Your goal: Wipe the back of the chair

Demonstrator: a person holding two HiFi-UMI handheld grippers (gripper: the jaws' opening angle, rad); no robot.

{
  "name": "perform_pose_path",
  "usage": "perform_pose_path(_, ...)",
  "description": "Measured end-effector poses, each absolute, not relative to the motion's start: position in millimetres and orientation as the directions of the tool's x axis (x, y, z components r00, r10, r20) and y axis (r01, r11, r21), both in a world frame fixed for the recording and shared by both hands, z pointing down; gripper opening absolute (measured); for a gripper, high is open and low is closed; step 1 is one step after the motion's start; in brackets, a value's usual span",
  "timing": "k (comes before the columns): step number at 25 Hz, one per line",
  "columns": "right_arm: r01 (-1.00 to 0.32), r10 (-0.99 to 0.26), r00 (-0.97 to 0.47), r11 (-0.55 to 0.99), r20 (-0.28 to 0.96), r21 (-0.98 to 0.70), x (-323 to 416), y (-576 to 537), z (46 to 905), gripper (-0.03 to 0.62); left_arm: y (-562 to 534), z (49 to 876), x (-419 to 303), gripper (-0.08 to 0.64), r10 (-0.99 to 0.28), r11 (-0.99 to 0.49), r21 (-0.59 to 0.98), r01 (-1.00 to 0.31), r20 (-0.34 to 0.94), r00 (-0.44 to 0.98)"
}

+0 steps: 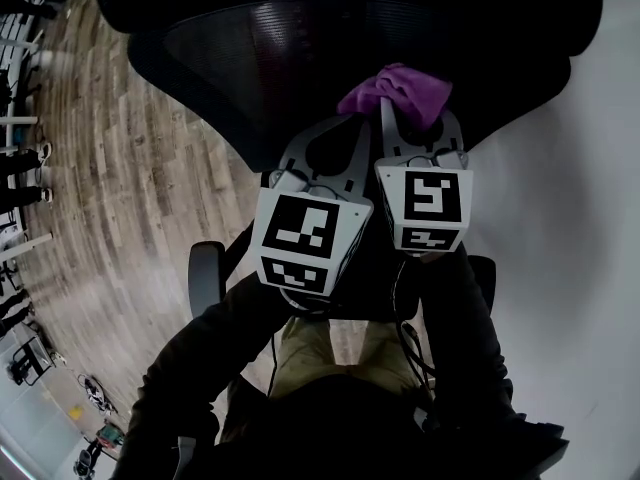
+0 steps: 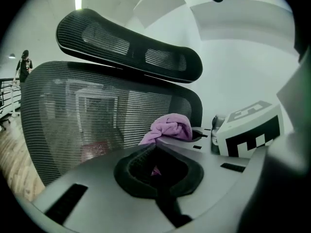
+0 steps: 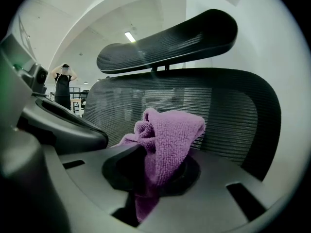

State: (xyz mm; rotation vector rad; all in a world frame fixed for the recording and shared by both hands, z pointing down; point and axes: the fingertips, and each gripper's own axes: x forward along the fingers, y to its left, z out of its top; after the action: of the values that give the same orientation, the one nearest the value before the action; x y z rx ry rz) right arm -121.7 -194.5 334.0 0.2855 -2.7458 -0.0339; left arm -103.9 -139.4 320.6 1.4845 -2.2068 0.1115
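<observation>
Black mesh chair backrest (image 1: 300, 58): one, filling the upper middle of the head view, with one curved black mesh headrest (image 3: 170, 38) above it in both gripper views. One bunched purple microfibre cloth (image 1: 400, 90) sits just in front of the mesh, right of centre in the head view; we cannot tell whether it touches.

Right gripper (image 1: 415, 118): jaws clamped on the cloth. In its own view the cloth (image 3: 167, 140) rises out of the jaw gap at lower centre and a tail hangs down through it.

Left gripper (image 1: 325, 153): just beside the right one, to its left. Its tips meet and we see nothing held. In its view the cloth (image 2: 170, 127) lies past the tips, right of centre.

Counts: two grippers, one cloth, one chair, two armrests (image 1: 205, 273). One standing person (image 3: 63, 84) shows far off at left in each gripper view. Wooden floor (image 1: 120, 188) on the left and white wall (image 1: 580, 218) on the right.
</observation>
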Motion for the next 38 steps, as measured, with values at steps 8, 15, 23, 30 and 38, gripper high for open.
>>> perform_pose_path(8, -0.162, -0.176, -0.912, 0.984, 0.371, 0.068, -141.4, -173.9, 330.4, 0.069, -119.6, 315.5, -121.0, 0.000, -0.847, 0.438, 0.196, -0.878, 0.417, -0.329)
perform_pose_path(15, -0.138, -0.153, -0.916, 0.988, 0.371, 0.068, -156.4, -154.9, 334.0, 0.069, -101.5, 321.0, -134.4, 0.000, -0.839, 0.459, 0.200, -0.865, 0.418, -0.349)
perform_pose_path(23, -0.112, -0.130, -0.921, 0.991, 0.368, 0.071, -173.1, -135.1, 333.9, 0.069, -83.4, 323.4, -149.4, 0.000, -0.827, 0.484, 0.201, -0.852, 0.422, -0.370)
perform_pose_path(30, -0.076, -0.096, -0.926, 0.995, 0.366, 0.070, -192.2, -103.9, 337.1, 0.069, -51.7, 327.2, -166.1, 0.000, -0.811, 0.518, 0.198, -0.832, 0.422, -0.405)
perform_pose_path(38, -0.037, -0.061, -0.927, 0.997, 0.370, 0.071, -221.4, -68.2, 338.0, 0.069, -16.2, 329.4, -192.2, 0.000, -0.793, 0.552, 0.203, -0.808, 0.426, -0.435)
